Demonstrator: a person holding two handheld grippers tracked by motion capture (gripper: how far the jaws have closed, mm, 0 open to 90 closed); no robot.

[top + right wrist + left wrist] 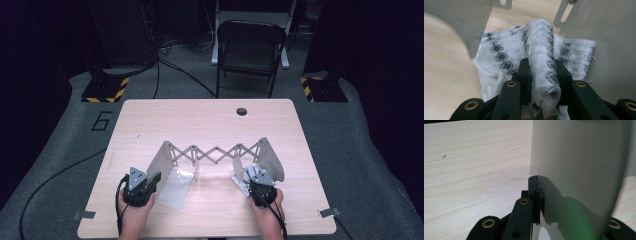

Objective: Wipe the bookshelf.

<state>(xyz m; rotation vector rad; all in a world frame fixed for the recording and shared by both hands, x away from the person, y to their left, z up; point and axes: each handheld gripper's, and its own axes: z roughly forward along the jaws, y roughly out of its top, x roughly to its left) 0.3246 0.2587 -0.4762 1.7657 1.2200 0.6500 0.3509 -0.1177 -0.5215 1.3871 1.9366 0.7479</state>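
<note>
A grey folding rack stands stretched across the table, its scissor lattice [212,152] joining a left end plate [161,160] and a right end plate [270,157]. My left gripper [155,178] is shut on the lower edge of the left end plate [579,157]; one black jaw presses its near face at the left gripper [540,183], and the other jaw is hidden behind it. A white cloth with a black diamond pattern [244,177] lies bunched beside the right end plate. My right gripper [543,67] is shut on a raised fold of this cloth [506,55], close to the plate [609,42].
The light wooden table [210,120] has a cable hole [242,111] near its far edge. A black folding chair [248,52] stands beyond it. Cables and yellow-striped stand bases [105,90] lie on the grey floor.
</note>
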